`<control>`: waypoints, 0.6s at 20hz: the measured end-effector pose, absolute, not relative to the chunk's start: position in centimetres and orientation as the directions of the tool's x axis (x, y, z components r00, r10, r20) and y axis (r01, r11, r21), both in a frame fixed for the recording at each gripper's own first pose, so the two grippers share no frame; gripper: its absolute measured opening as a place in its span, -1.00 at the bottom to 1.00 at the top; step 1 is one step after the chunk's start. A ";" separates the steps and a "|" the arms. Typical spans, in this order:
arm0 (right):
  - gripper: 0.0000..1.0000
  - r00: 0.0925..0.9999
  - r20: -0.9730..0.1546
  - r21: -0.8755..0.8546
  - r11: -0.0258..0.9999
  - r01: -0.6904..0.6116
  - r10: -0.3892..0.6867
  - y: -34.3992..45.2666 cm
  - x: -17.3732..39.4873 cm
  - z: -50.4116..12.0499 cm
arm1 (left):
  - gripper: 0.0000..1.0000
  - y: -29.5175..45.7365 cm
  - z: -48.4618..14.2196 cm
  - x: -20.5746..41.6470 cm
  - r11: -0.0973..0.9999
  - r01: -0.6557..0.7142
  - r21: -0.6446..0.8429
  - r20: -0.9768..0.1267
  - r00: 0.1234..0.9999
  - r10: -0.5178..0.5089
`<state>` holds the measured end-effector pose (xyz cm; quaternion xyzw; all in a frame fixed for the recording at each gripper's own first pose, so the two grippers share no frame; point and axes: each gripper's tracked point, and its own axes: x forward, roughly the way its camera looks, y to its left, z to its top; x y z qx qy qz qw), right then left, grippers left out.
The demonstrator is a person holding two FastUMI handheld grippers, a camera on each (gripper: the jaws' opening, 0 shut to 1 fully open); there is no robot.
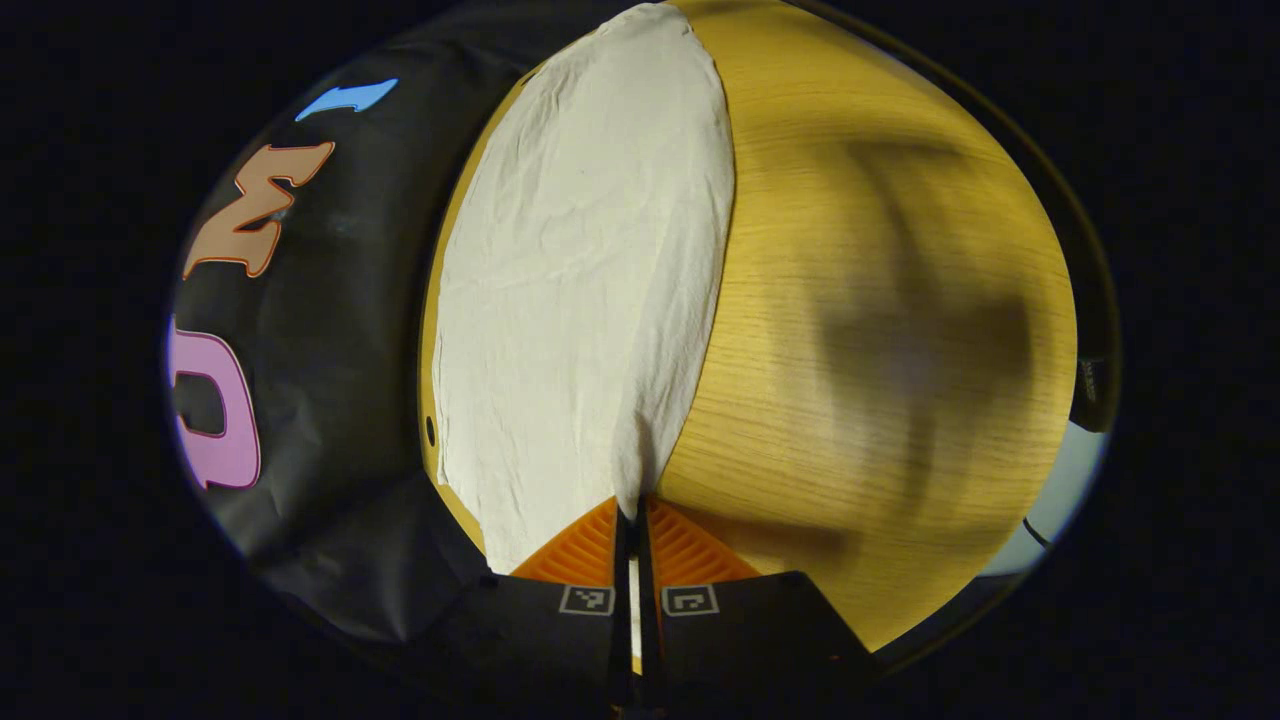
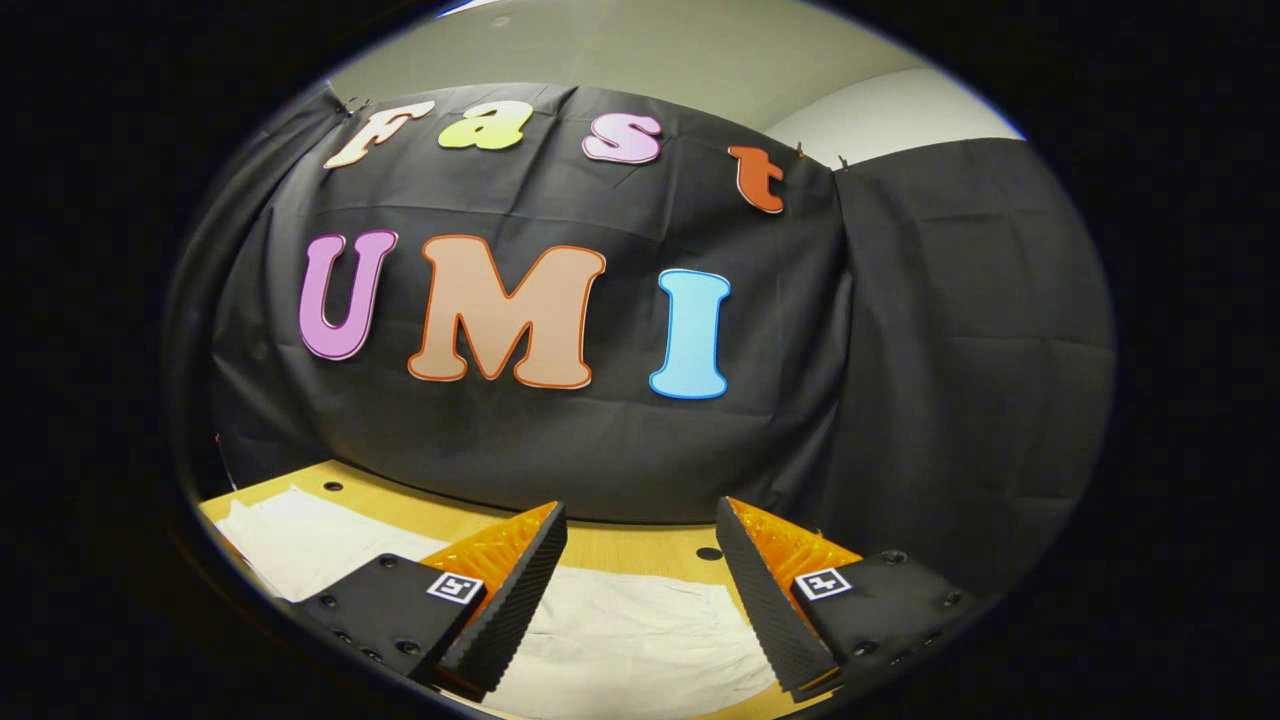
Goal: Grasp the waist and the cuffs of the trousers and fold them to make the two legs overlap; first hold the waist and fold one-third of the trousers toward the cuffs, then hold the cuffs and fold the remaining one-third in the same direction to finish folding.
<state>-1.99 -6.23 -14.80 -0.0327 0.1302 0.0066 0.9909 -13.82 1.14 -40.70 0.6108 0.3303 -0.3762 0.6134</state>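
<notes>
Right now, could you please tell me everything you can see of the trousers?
The trousers are off-white, of thin, creased cloth, and lie spread flat along the wooden table near its edge by the black wall. The left tongs are shut on one edge, which rises in a small pinched ridge. In the right gripper view the cloth lies beneath the open right tongs, which do not appear to touch it.

Trousers (image 1: 580, 300): pale woven cloth, matt, finely creased.
Table (image 1: 850, 250): wood-grain top, smooth, faint sheen.
Booth wall (image 2: 900, 350): black cloth, matt, wrinkled.
</notes>
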 end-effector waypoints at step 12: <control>0.94 0.942 -0.335 -0.430 0.885 -0.181 0.030 -10.2 -4.9 -18.7 | -0.96 1.1 -40.7 -13.7 -0.030 0.867 0.497 -0.867 0.495 -0.059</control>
